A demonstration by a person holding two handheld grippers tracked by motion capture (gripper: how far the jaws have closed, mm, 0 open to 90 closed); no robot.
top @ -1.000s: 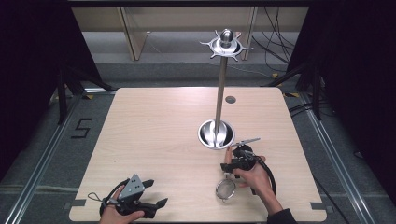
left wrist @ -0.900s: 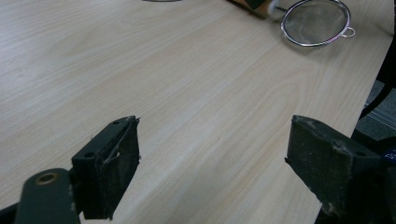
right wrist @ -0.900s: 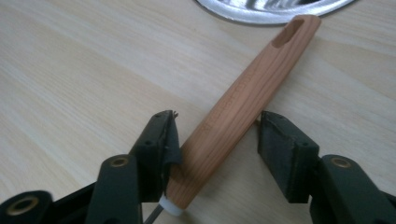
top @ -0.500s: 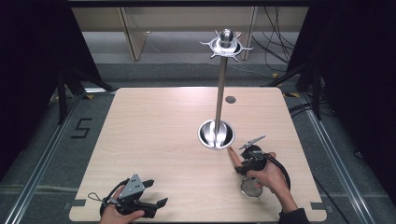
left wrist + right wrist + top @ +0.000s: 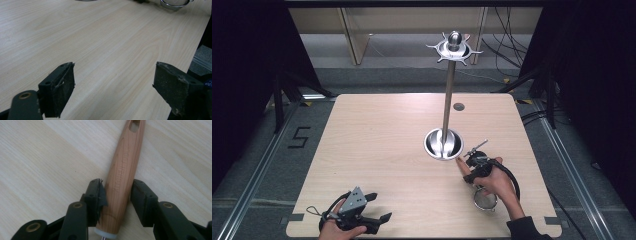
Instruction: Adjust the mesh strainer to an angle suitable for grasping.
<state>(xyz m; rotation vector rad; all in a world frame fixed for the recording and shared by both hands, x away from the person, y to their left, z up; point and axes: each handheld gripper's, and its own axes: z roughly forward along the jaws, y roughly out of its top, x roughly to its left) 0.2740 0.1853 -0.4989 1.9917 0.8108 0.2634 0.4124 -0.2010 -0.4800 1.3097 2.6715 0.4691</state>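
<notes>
While your right claw sits astride the tapered pale wooden handle of the small round metal mesh strainer, its two black pads stand on either side of the wood close to the ferrule end; the left pad looks to touch the grain and the right one sits just beside it, so you are clasping the handle or very nearly so, and I judge the grip light rather than hard; taking it low, near the metal collar, keeps the bowl's weight close to your hand and should stop the strainer swinging when you lift. The handle lies flat on the light wooden worktop, its hanging slot pointing away from you toward the tall steel utensil stand with a round dished base; that slot is probably what has to meet one of the prongs of the crown on top of the pole, which is why the far end is left free of the pads; the mesh bowl rests near the worktop's front edge, just behind your right hand. Your left claw lies released, jaws spread wide over bare wood at the near left corner, well apart from the strainer; parked there, it keeps clear of the lift.
</notes>
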